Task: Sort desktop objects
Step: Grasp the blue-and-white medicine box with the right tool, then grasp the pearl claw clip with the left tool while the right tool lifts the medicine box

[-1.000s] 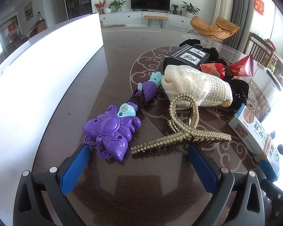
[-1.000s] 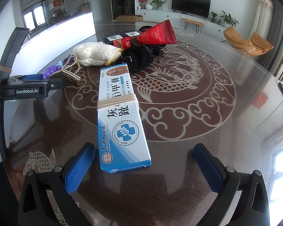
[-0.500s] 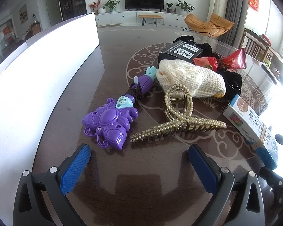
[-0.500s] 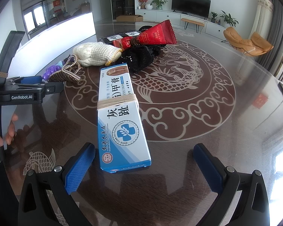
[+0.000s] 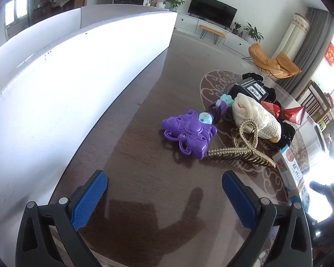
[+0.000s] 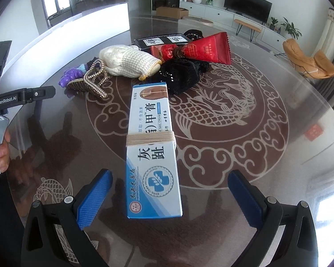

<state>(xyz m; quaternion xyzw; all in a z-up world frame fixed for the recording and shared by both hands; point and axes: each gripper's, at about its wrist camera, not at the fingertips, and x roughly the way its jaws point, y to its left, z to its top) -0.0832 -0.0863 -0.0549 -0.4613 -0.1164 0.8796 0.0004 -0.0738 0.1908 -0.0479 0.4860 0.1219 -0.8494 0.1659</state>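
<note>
The desktop objects lie in a loose cluster on the dark patterned table (image 6: 245,146), none of them lifted or sorted yet. Nearest the right gripper (image 6: 170,197) is the blue and white cream box (image 6: 152,153), bound across its middle with a band of string. Its long axis runs from near to far, almost in line with the gripper's own pointing direction, and its near end sits between the two blue pads, closer to the left one. Both of this gripper's jaws stand wide apart and hold nothing; the box's narrow width would fit between them if they came down over it.

Beyond the box's far end are a black fabric piece (image 6: 181,75), a cream knitted pouch (image 6: 128,63), a red foil packet (image 6: 202,49) and a black box (image 6: 161,41).

The left gripper (image 5: 164,197) is also spread open and empty, over bare table beside the white container wall (image 5: 78,71) on its left. From it the purple butterfly toy (image 5: 188,134) lies ahead and slightly right, well apart from the pads, its handle slanting away to the far right. The pearl hair claw (image 5: 242,150) lies just right of the toy, its toothed edge running left to right.

By this layout the right hand is the better placed to pick first, taking the cream box across its short width.
</note>
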